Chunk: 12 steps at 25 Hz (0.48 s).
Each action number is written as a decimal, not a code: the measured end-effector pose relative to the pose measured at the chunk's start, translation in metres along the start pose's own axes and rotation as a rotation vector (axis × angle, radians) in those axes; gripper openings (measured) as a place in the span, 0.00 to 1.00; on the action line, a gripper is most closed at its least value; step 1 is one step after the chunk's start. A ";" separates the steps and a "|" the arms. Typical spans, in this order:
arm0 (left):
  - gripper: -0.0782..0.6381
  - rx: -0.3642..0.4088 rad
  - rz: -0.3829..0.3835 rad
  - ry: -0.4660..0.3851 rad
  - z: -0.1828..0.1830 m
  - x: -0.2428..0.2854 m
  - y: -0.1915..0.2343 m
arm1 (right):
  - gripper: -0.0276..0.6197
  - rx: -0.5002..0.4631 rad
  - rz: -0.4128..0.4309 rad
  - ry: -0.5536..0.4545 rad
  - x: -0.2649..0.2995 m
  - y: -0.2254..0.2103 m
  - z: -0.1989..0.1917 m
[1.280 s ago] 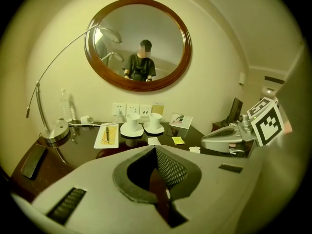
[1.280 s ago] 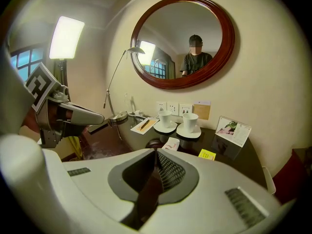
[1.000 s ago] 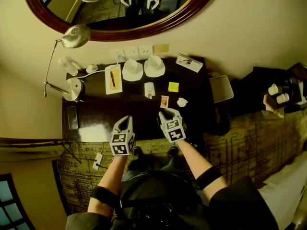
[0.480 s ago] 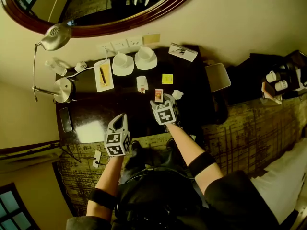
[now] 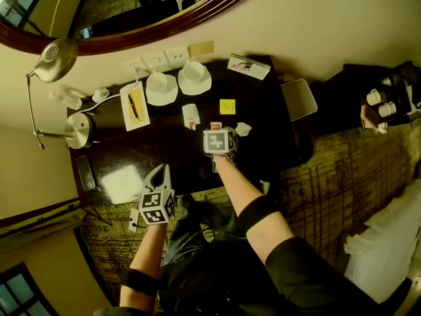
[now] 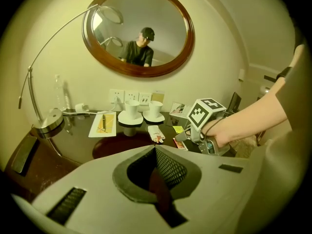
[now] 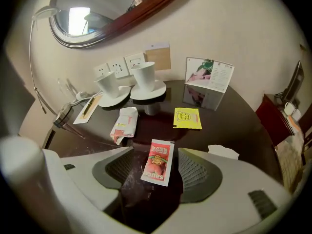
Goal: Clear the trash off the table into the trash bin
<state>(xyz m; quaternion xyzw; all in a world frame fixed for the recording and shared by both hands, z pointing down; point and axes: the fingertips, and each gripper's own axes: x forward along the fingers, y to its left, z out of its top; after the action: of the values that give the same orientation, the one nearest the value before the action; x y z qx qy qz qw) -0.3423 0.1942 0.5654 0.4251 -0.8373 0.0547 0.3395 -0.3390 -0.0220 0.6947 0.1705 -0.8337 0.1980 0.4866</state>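
A red snack sachet lies flat on the dark round table. My right gripper is over it, and its jaws have just been opening. They now stand open on either side of the sachet without pressing on it. In the head view the right gripper covers most of the sachet. A yellow sachet, a torn white wrapper and a crumpled white paper lie close by. My left gripper hangs shut and empty at the table's front edge. A pale bin stands beside the table's right side.
Two white cups on saucers stand at the back by the wall sockets, with a notepad and pen to their left. A desk lamp and a phone occupy the left. A folded card stands back right.
My right gripper moved forward over the table and down onto the red sachet, rolling and opening its jaws. My left gripper sank a little near the front edge.
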 end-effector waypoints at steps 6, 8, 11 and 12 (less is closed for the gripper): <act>0.11 -0.004 0.005 0.016 -0.002 0.008 0.008 | 0.49 0.004 -0.019 0.074 0.023 -0.009 -0.010; 0.11 -0.004 0.005 0.017 -0.002 0.009 0.009 | 0.47 0.007 -0.019 0.083 0.027 -0.011 -0.013; 0.11 0.001 -0.004 0.026 -0.003 0.011 0.006 | 0.44 0.000 -0.022 0.093 0.021 -0.008 -0.011; 0.11 0.002 -0.006 0.028 -0.005 0.011 0.006 | 0.44 -0.010 -0.028 0.095 0.022 -0.008 -0.011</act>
<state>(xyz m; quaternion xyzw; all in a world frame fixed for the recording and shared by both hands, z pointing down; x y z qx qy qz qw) -0.3488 0.1918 0.5770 0.4271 -0.8311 0.0605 0.3511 -0.3372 -0.0258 0.7205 0.1701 -0.8083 0.1951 0.5289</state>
